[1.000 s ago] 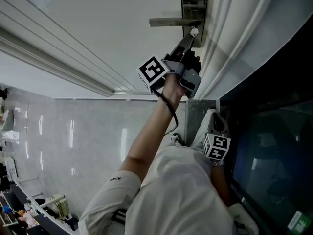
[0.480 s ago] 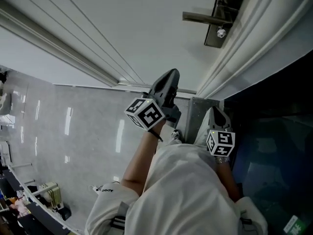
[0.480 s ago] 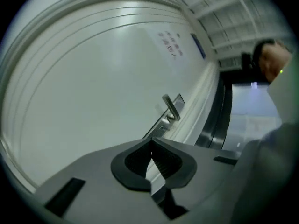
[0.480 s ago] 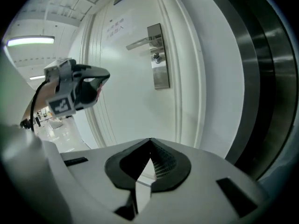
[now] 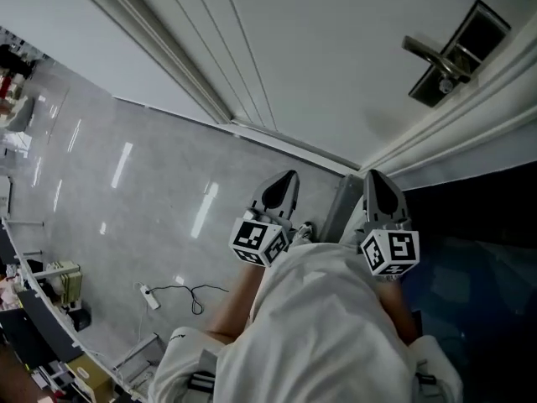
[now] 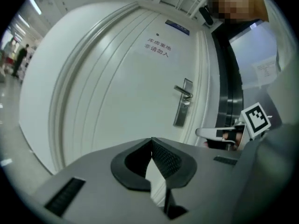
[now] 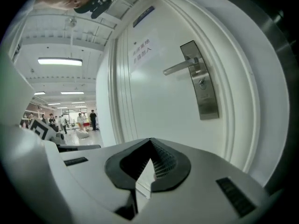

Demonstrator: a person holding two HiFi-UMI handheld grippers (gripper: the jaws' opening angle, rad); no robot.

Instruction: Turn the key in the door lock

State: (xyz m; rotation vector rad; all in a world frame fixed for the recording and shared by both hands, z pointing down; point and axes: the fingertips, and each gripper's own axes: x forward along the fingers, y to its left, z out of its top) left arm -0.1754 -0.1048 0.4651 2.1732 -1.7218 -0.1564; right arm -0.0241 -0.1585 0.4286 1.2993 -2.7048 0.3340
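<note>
Both claws hang close by the person's chest, well away from the white door (image 5: 319, 57). The left gripper (image 5: 288, 177) and the right gripper (image 5: 372, 176) are each closed tight on nothing. The key (image 5: 448, 80) sits in the lock plate (image 5: 482, 28), beside the lever handle (image 5: 424, 51), untouched.

Left tool (image 5: 288, 180) and right tool (image 5: 374, 180) sit side by side, level with each other, well back from the handle (image 5: 430, 55) and tips pointing its way. Both tools have jaws pressed together, nothing between them.
</note>
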